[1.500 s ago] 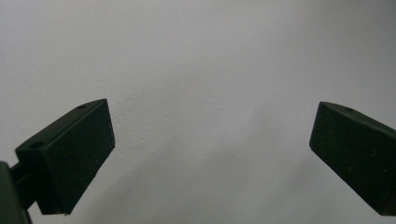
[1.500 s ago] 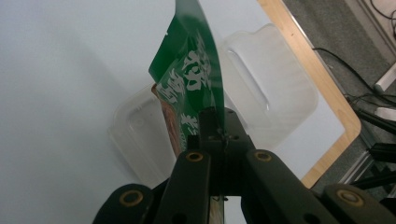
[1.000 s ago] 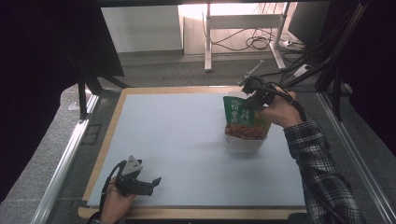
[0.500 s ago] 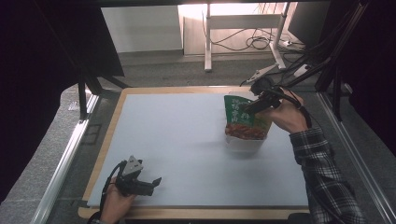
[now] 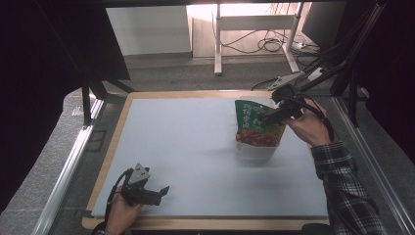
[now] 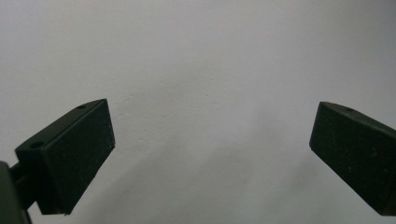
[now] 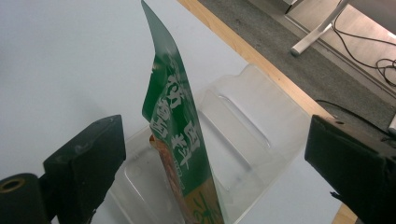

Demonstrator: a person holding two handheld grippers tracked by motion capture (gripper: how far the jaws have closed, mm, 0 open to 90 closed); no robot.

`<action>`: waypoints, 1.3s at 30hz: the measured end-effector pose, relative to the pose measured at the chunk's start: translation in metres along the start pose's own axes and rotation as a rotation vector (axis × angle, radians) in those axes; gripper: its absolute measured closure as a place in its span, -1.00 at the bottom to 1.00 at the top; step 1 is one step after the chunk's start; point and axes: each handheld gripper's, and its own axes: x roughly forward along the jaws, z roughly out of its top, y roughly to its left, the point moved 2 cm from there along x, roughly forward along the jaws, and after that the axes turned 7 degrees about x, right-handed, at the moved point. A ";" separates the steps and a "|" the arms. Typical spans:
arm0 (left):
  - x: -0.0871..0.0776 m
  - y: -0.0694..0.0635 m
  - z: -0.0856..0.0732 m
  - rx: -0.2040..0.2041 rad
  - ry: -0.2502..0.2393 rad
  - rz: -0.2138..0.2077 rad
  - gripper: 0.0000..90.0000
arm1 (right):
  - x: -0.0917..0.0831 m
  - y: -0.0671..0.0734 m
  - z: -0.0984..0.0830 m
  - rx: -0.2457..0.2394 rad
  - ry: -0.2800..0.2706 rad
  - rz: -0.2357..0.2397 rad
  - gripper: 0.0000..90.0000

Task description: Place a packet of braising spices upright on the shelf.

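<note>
Green glossy snack pouch (image 5: 257,128) w/ large white Chinese characters down its face & an orange-red food photo on the lower part stands upright in a clear plastic tray (image 5: 258,150), far right part of the pale blue-grey surface (image 5: 195,147), near the wooden edge (image 5: 115,142). Characters too small & skewed to read for sure; no brand legible. In the right gripper view the pouch (image 7: 180,135) is seen edge-on, top bent a little, bottom sitting inside the tray (image 7: 252,135).

Right gripper (image 5: 270,116) sits at the pouch's top right; its jaws have just been opening & now stand wide apart, pouch between them but pads not pressing on it.

Left gripper (image 5: 160,192) lies low at the near left corner of the surface, jaws spread wide w/ nothing between them, just bare surface (image 6: 210,70) ahead.
</note>
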 end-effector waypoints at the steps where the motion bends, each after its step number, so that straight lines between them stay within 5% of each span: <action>1: 0.000 0.000 0.000 0.000 0.000 0.000 -1.00 | -0.001 0.000 -0.001 0.003 -0.001 -0.002 -0.91; 39: 0.000 -0.001 0.000 0.006 0.003 0.000 -1.00 | -0.020 -0.006 -0.063 0.131 -0.078 -0.013 -1.00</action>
